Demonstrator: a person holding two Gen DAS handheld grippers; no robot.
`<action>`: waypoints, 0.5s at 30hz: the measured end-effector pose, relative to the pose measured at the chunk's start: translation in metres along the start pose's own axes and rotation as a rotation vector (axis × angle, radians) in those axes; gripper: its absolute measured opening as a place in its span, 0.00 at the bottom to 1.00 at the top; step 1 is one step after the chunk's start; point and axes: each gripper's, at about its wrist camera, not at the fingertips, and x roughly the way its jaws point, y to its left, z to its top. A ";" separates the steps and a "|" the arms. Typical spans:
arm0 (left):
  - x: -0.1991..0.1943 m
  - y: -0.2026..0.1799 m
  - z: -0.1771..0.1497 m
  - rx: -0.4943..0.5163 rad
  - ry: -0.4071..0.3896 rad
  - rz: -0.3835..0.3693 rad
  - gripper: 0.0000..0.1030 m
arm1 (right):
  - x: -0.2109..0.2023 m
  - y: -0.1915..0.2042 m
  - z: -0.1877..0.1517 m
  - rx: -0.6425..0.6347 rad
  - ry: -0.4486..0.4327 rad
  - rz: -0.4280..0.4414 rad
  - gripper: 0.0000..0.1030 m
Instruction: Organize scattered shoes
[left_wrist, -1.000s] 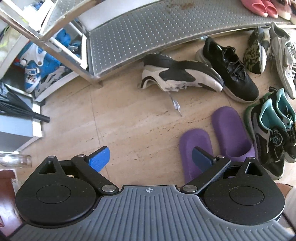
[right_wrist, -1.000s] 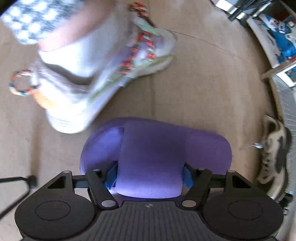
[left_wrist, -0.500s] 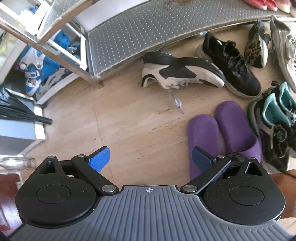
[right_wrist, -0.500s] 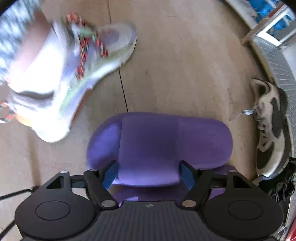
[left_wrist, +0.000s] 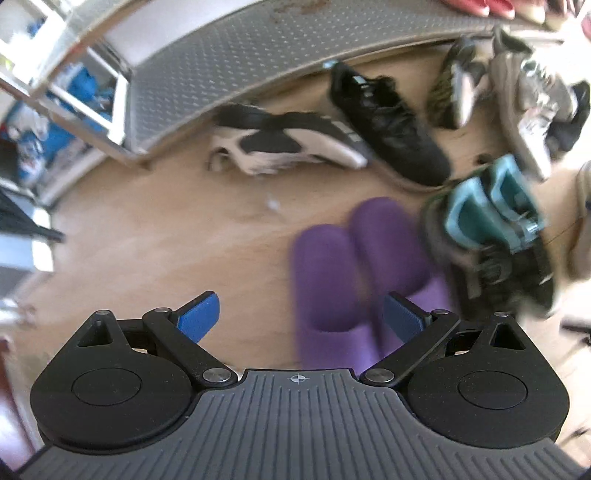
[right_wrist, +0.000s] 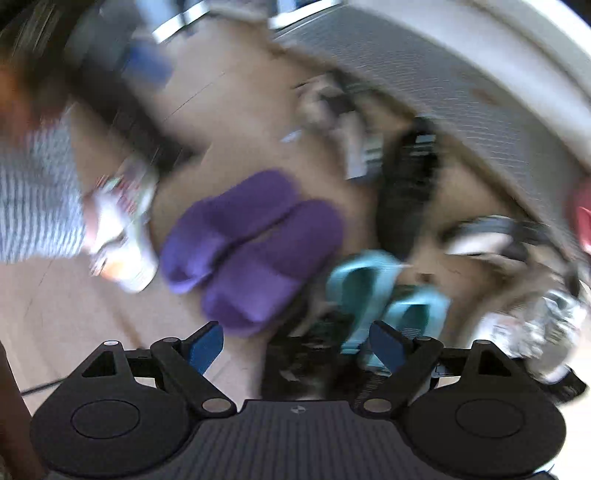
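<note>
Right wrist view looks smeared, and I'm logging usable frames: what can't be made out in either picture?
- Right wrist: motion blur hides the white sneaker's laces and detail.
- Right wrist: teal shoes partly behind the gripper.
- Left wrist: purple slippers' heels hidden by the gripper; grey sneakers blurred.

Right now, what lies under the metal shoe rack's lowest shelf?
Under the perforated metal shelf, only the heel of the black-and-white sneaker shows, tucked at its edge. Anything deeper beneath is covered by the shelf.
</note>
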 end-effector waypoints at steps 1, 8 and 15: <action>-0.002 -0.004 0.000 -0.031 0.001 -0.009 0.95 | -0.013 -0.013 -0.001 0.009 -0.019 -0.013 0.85; -0.002 -0.043 -0.007 -0.113 0.002 -0.061 0.95 | -0.004 -0.079 -0.007 0.215 -0.004 -0.134 0.83; -0.022 -0.056 -0.007 -0.104 -0.068 0.020 0.95 | -0.011 -0.058 0.005 0.126 -0.046 -0.086 0.86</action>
